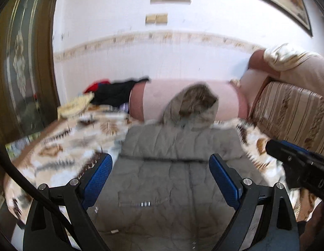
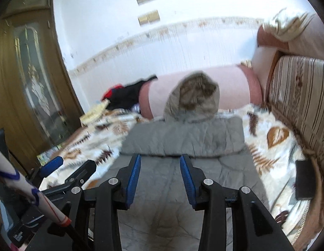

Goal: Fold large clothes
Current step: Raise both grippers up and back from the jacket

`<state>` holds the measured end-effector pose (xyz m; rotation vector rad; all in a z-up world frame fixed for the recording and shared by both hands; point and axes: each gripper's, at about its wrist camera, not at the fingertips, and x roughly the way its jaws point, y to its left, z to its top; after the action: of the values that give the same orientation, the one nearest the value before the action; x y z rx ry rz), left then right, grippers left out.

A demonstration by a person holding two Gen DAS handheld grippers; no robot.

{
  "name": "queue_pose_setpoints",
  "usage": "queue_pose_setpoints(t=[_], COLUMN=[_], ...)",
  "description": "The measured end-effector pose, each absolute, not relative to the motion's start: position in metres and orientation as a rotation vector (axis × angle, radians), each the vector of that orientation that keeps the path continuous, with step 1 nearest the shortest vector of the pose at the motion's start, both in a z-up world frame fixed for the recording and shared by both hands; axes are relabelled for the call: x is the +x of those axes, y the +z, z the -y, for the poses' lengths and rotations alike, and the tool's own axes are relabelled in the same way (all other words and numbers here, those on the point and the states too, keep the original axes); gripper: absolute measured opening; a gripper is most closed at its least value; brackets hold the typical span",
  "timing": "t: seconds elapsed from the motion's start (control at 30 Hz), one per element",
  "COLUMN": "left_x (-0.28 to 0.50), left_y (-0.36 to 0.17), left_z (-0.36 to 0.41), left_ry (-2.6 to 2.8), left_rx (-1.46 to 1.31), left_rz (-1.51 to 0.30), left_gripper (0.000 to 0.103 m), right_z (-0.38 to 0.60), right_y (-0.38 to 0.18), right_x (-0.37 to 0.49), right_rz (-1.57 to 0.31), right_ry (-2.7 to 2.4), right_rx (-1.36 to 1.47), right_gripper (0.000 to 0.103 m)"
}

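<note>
Blue-padded fingers of the left gripper (image 1: 160, 167) are spread wide with nothing held between them, above a grey quilted coat (image 1: 172, 163) laid flat on the patterned bedspread (image 1: 63, 144). Its fur-lined hood (image 2: 195, 98) is propped against a pink bolster (image 2: 231, 83). Further right, the right gripper (image 2: 160, 167) is seen partly parted, empty.

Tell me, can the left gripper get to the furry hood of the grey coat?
Probably yes. The left gripper is open and empty above the grey coat, and the furry hood lies straight ahead against the pink bolster, with only coat in between.
</note>
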<state>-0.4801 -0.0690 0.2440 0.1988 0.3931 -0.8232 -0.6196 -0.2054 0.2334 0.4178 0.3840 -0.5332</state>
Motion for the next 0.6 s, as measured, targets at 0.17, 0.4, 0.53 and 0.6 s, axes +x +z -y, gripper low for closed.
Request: queue_pose_setpoints(t=[0.17, 0.4, 0.53, 0.6], left_x=[-0.509, -0.541, -0.537, -0.524], left_y=[0.308, 0.358, 0.339, 0.318], left_z=[0.061, 0.053, 0.068, 0.079], left_ry=[-0.867, -0.915, -0.871, -0.837], left_rx=[0.162, 0.123, 0.185, 0.222], left_rz=[-0.311, -0.202, -0.212, -0.262], left_gripper=[0.093, 0.093, 0.093, 0.093], right_z=[0.195, 0.186, 0.192, 0.202], right_y=[0.28, 0.318, 0.313, 0.301], right_x=[-0.66, -0.696, -0.698, -0.691], right_rz=[-0.265, -0.155, -0.156, -0.188], right_ry=[-0.543, -0.553, -0.584, -0.577], right_rx=[0.38, 0.345, 0.338, 0.363], right_gripper=[0.05, 0.056, 0.058, 0.058])
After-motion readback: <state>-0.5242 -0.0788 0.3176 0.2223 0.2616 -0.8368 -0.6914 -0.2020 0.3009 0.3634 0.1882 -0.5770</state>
